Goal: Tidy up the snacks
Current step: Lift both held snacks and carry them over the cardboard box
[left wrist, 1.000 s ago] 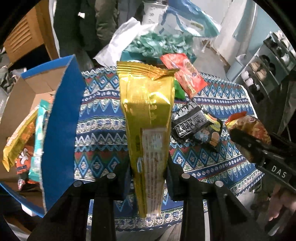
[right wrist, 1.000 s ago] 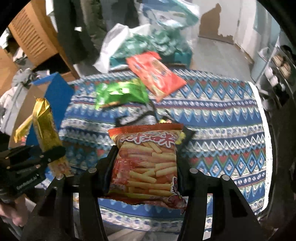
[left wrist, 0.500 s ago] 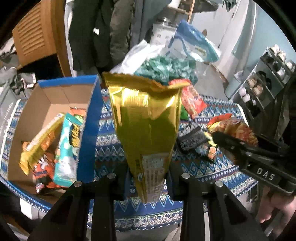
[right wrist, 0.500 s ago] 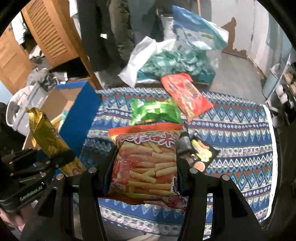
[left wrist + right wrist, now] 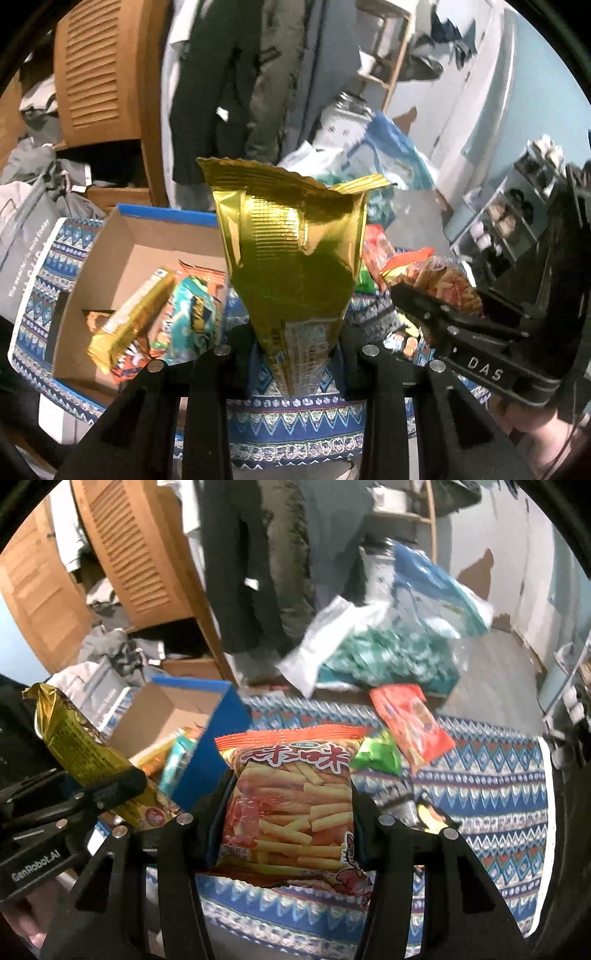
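Fingers of the left gripper (image 5: 295,354) clamp a gold packet (image 5: 291,258). Right gripper (image 5: 288,823) fingers grasp an orange snack bag (image 5: 291,797) above the patterned surface (image 5: 498,797) beside an open box (image 5: 122,251).

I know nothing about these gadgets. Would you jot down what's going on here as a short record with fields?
Left hand-held gripper: shut on gold snack packet
Right hand-held gripper: shut on orange bag of stick snacks
Cardboard box: open, blue outside, several snack packets inside
On patterned tablecloth: red snack packet, green snack packet, black snack packet
Both held packets: above the table, not yet in the box
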A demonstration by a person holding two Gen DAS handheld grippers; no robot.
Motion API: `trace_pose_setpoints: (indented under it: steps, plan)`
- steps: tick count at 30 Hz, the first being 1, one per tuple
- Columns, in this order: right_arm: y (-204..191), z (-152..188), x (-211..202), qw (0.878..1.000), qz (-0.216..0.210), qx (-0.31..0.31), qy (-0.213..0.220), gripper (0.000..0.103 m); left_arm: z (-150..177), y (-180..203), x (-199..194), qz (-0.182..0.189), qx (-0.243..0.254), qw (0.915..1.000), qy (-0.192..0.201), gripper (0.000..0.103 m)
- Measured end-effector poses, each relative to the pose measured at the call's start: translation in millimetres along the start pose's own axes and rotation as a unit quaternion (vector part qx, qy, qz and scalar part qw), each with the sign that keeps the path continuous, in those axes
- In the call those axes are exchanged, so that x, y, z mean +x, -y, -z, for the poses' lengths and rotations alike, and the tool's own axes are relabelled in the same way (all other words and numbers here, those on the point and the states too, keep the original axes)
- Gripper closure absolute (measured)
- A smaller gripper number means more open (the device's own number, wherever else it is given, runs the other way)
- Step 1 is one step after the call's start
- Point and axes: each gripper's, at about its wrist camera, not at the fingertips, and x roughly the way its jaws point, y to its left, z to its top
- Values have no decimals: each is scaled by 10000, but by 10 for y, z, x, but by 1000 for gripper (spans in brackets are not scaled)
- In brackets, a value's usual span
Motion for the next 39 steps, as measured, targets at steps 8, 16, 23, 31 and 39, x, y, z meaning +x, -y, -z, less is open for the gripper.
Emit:
trace_pose_setpoints:
  steps: [8,16,23,31,39]
  plan:
    - [-455,-204,24,9993,-154,-323,115,51,-182,-403,-341,-20,-312,9992,246,72]
    - [-903,-287,211,9980,-289,-560,22,51,-214,-820,-481,-287,-526,9972,456,72]
    - [-1272,-351,455,9963,-444,-710,-173,51,-222,-1256,-384,-520,-865,9942,376,72]
    - [-1575,-390,756,9946,-509,-823,-387,51,-229,-1517,-178,-684,-1023,9923,144,71]
    - [-1736,-395,1076,9921,-560,-934,-616,50,-209,-1698,131,-894,-1142,9892,-224,71]
